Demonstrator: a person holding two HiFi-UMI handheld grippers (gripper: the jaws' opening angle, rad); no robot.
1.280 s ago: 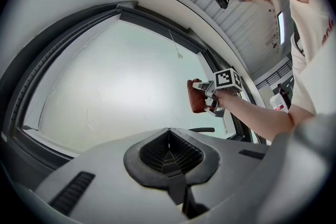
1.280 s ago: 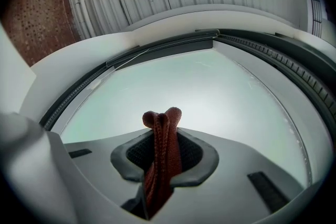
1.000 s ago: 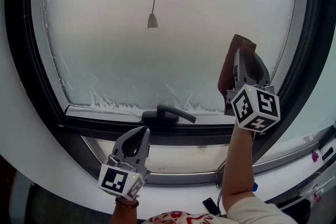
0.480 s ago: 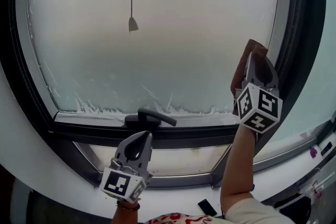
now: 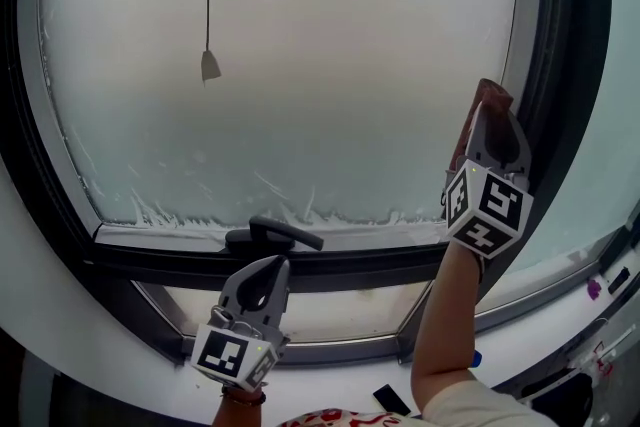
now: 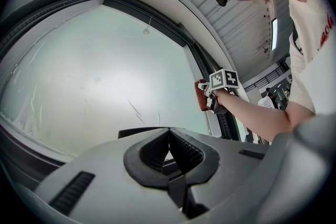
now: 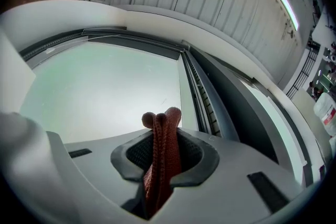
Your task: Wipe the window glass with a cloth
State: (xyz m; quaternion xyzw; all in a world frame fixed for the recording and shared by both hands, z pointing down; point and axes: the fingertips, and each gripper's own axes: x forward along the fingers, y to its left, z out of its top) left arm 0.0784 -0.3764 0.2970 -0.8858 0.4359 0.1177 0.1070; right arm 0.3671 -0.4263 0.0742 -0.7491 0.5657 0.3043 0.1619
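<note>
One cloth [image 7: 162,165] between right tongs [image 7: 160,136]

The window glass [image 5: 330,65] is looking frosted and matt, going streaky near the bottom edge. The cloth [image 7: 161,165] is showing a chunky rust-red knit. The right gripper [image 7: 163,136] is looking like matt grey plastic, with ribbed black pads [image 7: 139,153].

Cloth [image 5: 492,92] mostly behind right tool [image 5: 491,118]

Grey left gripper [image 5: 272,265], right gripper [image 5: 491,115] — black-and-white marker cubes [image 5: 232,353], white sleeve [image 5: 468,407].
</note>
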